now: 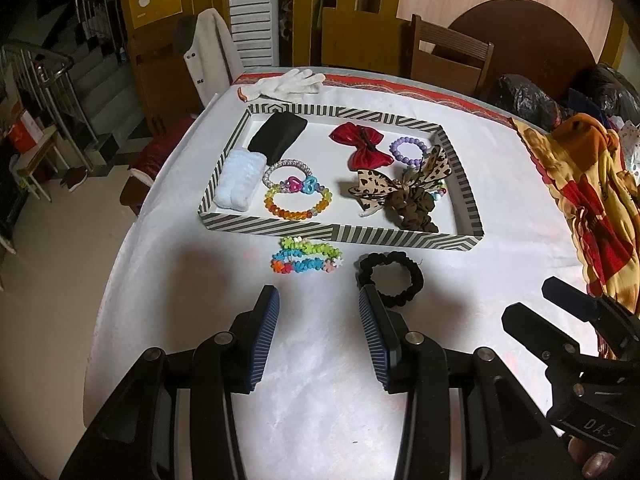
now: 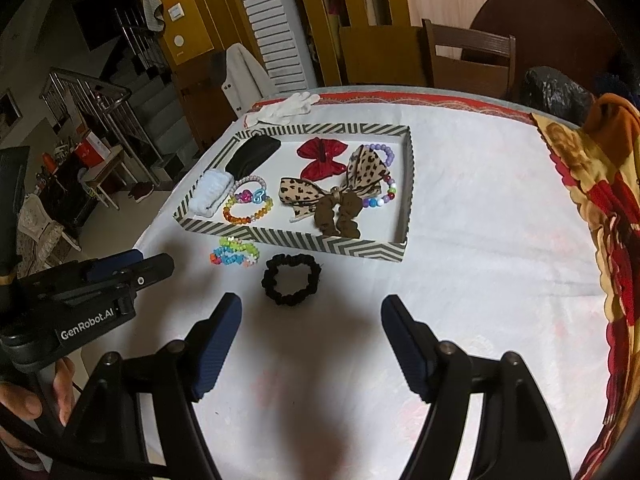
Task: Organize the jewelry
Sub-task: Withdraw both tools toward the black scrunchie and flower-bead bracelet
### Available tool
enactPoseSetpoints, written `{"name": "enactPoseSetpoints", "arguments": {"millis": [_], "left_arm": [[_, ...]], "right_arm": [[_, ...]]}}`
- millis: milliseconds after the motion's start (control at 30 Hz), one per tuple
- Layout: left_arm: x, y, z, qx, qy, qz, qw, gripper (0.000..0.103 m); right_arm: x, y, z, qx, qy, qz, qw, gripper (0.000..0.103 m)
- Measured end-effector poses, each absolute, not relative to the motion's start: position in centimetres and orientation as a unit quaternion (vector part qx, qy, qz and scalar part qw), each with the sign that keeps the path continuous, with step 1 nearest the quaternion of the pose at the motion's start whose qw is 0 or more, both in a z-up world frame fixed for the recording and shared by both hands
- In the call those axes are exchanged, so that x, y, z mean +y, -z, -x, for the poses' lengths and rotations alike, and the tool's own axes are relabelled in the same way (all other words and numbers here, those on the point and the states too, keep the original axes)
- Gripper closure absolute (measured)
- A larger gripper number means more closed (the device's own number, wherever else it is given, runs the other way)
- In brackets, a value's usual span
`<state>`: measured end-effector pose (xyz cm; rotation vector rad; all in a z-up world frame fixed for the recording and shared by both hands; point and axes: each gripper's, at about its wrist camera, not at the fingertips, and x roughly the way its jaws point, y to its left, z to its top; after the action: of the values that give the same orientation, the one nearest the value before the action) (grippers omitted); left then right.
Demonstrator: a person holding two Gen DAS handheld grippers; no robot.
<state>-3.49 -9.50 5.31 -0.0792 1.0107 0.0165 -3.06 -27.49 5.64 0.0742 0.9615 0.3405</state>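
A striped tray (image 1: 312,234) (image 2: 296,242) on the white table holds bows, bead bracelets and hair bands. In front of it lie a colourful flower bracelet (image 1: 306,260) (image 2: 234,254) and a black scrunchie (image 1: 390,278) (image 2: 291,279). My left gripper (image 1: 318,300) is open and empty, just short of the bracelet, its right finger beside the scrunchie. My right gripper (image 2: 310,310) is open and empty, just short of the scrunchie. Each gripper shows at the edge of the other's view.
A white glove (image 1: 288,82) lies behind the tray. A patterned orange cloth (image 1: 588,196) (image 2: 608,208) covers the table's right side. Black bags (image 1: 524,96) and chairs (image 1: 448,54) stand at the far edge. The table edge drops off at left.
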Motion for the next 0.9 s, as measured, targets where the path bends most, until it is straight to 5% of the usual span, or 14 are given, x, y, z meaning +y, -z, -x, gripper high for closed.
{"name": "enactPoseSetpoints", "arguments": {"millis": [900], "left_arm": [[-3.8, 3.2, -3.9, 0.551, 0.037, 0.122, 0.825, 0.057]], "right_arm": [[-23.8, 4.5, -5.0, 0.516, -0.154, -0.026, 0.842, 0.031]]}}
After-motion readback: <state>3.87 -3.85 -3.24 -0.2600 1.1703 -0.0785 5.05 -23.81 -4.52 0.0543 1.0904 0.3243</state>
